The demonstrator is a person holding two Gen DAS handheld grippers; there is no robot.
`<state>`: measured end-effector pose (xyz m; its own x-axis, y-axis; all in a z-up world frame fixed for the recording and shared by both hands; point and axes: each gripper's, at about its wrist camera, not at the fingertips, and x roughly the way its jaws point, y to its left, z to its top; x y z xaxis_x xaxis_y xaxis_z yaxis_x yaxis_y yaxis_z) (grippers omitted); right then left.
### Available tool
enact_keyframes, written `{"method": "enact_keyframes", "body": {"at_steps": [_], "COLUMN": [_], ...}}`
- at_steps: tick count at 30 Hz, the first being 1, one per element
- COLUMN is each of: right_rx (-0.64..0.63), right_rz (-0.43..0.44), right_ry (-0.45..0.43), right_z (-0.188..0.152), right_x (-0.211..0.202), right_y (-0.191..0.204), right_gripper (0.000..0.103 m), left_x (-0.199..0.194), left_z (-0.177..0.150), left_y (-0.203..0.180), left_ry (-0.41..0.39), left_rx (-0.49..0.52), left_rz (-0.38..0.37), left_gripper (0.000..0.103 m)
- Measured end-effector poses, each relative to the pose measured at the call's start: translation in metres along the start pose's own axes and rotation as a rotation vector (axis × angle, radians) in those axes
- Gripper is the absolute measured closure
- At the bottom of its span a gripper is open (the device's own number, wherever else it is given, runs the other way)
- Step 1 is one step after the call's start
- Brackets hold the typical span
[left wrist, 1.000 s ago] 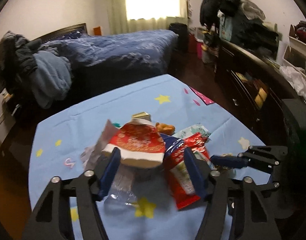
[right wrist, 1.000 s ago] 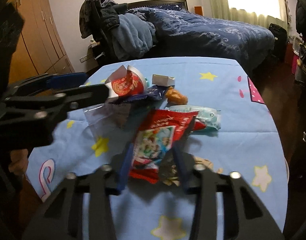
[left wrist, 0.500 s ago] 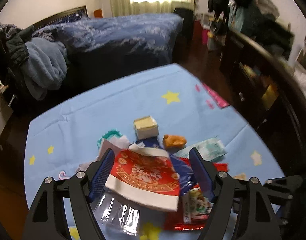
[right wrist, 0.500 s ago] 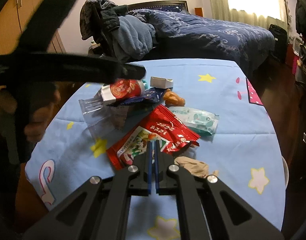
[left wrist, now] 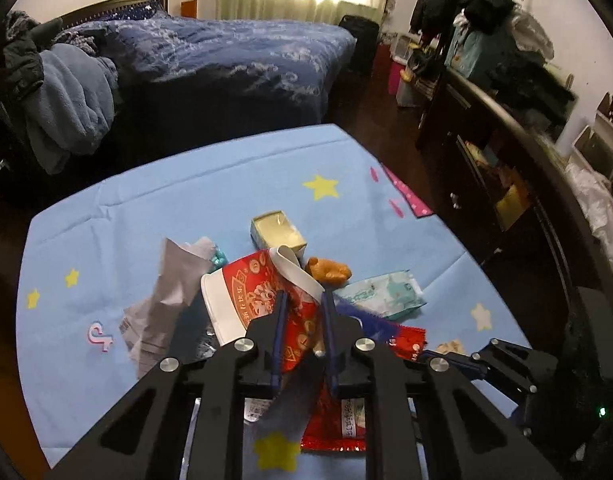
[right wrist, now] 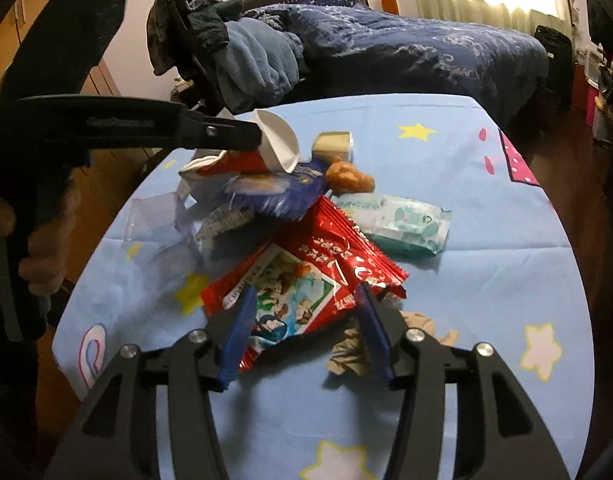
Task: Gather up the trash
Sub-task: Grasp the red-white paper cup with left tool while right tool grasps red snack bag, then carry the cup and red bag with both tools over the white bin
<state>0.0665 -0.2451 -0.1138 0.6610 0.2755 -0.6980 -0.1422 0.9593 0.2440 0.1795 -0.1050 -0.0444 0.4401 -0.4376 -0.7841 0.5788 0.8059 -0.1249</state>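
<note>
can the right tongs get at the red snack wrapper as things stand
Probably yes. The right tongs are opening, their tips either side of the red snack wrapper, which lies on top with nothing over its near end. The left tongs are occupied with the crushed paper cup.

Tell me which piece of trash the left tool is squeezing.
The red paper cup with the white rim, crushed flat between the closing left tool; the other wrappers lie loose on the table.
</note>
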Motion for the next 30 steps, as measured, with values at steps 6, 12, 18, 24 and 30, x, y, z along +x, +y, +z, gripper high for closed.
{"method": "enact_keyframes", "body": {"at_steps": [6, 12, 18, 24, 30], "right_rx": [0.005, -0.019, -0.049, -0.082, -0.079], "right_rz": [-0.031, -0.037, -0.014, -0.009, 0.038], "right_ry": [0.004, 0.070, 0.066, 0.003, -0.102], "right_z": [0.013, 0.015, 0.021, 0.026, 0.038], "right_x": [0.008, 0.034, 0.032, 0.006, -0.043], "right_y": [-0.014, -0.016, -0.010, 0.002, 0.006], "right_gripper": [0.033, 0.032, 0.092, 0.099, 0.099], "left_x": [-0.033, -0.063, -0.070, -0.071, -0.087], "left_z": [0.000, -0.006, -0.011, -0.017, -0.013], "left_y": [0.003, 0.005, 0.009, 0.012, 0.004], "left_ry": [-0.070, -0.136, -0.151, -0.154, -0.192], "left_rx": [-0.006, -0.013, -0.026, -0.045, -0.025], "left_rz": [-0.001, 0.007, 0.025, 0.020, 0.016], "left_gripper": [0.087, 0.087, 0.087, 0.087, 0.087]}}
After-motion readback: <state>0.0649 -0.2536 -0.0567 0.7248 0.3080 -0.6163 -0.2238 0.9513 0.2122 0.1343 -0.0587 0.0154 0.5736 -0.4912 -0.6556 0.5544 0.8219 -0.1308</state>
